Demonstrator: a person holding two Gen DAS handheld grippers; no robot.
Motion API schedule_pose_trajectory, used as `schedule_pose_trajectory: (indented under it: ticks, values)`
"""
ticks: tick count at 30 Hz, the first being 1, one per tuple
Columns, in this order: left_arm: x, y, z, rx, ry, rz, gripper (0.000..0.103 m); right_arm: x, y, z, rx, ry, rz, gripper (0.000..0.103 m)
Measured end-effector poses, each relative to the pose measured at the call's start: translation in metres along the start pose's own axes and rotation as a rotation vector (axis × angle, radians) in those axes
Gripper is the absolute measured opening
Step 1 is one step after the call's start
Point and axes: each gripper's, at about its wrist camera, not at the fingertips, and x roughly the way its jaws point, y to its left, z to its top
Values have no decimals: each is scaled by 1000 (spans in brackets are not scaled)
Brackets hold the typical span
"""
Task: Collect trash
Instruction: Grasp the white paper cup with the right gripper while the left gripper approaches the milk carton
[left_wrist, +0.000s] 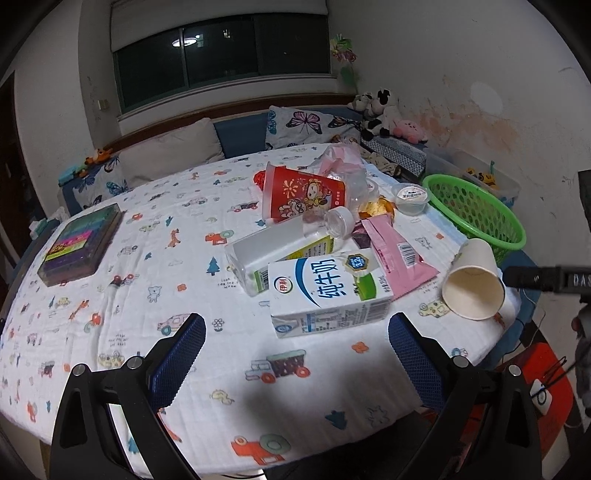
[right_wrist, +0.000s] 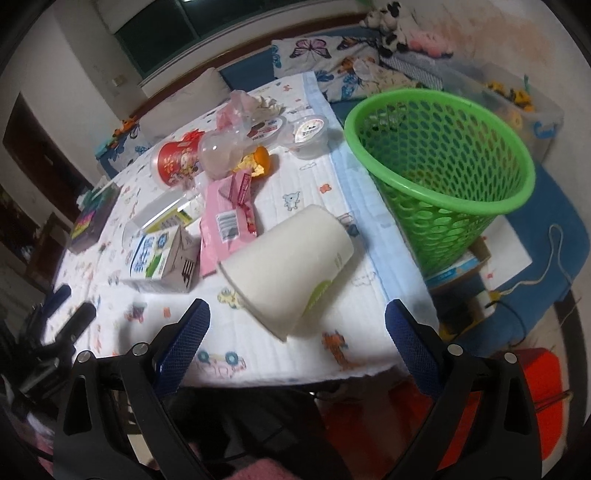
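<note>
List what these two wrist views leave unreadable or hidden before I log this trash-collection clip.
- Green basket: its inside bottom is hidden by its own wall in the right wrist view; its far side is cut off in the left wrist view.
- Plastic bottle: its lower part is covered by the milk carton in the left wrist view.
- Items behind the red cup: blurred in the right wrist view.
- Paper cup: its inside faces away in the right wrist view.

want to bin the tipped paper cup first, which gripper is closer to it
Right. The right gripper is open just in front of the paper cup; the left gripper faces the milk carton, cup off to its right.
</note>
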Motion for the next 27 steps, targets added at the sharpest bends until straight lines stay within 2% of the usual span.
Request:
schedule_pose_trajectory:
  ticks: [6, 14, 20, 23, 27]
  values:
    - [15, 7, 6, 19, 24, -39, 96, 19, -11, 16, 103, 71, 53, 92]
    - [36, 17, 16, 68, 67, -130, 96, 47, -27, 35, 258, 151, 118, 91]
    - [54, 20, 31, 184, 82, -233, 96, 61, -36, 40, 331, 195, 144, 86]
    - [68, 21, 38, 239, 106, -295, 96, 62, -36, 44, 330, 203, 145, 76]
    - [79, 14, 44, 323, 119, -365, 96, 66, -36, 46, 333, 213, 145, 75]
